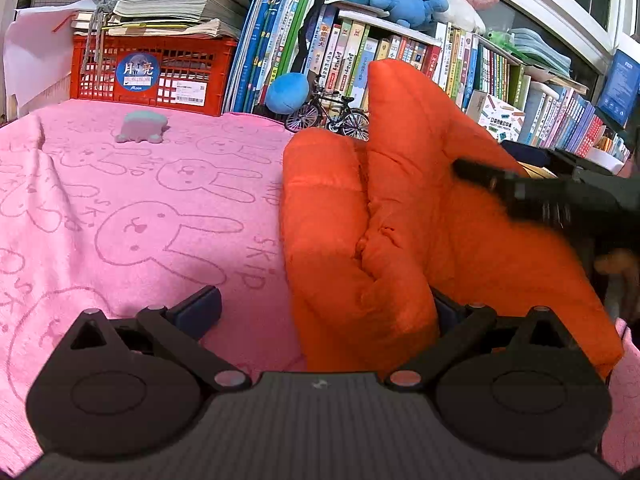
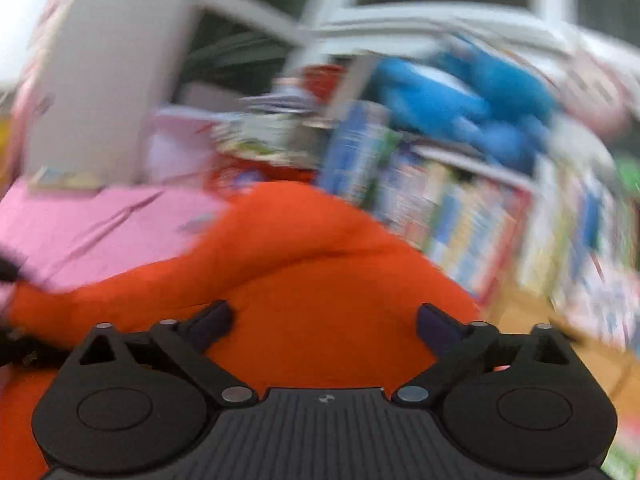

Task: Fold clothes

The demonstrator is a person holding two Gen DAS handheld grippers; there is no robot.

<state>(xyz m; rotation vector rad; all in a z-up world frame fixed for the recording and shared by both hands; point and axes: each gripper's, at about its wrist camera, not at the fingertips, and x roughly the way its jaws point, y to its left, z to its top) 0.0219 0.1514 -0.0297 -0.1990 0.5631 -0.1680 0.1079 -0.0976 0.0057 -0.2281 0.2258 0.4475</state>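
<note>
An orange garment (image 1: 400,216) lies bunched in soft folds on the pink bunny-print towel (image 1: 132,208), on the right half of the left wrist view. My left gripper (image 1: 324,312) is open, its right finger against the garment's near edge and its left finger over the towel. The right gripper shows as a blurred black shape (image 1: 552,196) above the garment's right side. In the blurred right wrist view the right gripper (image 2: 324,320) is open just above the orange garment (image 2: 312,264), with cloth between the fingers but not pinched.
A red crate (image 1: 152,74) with stacked papers, rows of books (image 1: 400,52), a toy bicycle (image 1: 328,114), a blue plush ball (image 1: 287,92) and plush toys stand at the back. A small grey toy (image 1: 142,126) lies on the towel far left.
</note>
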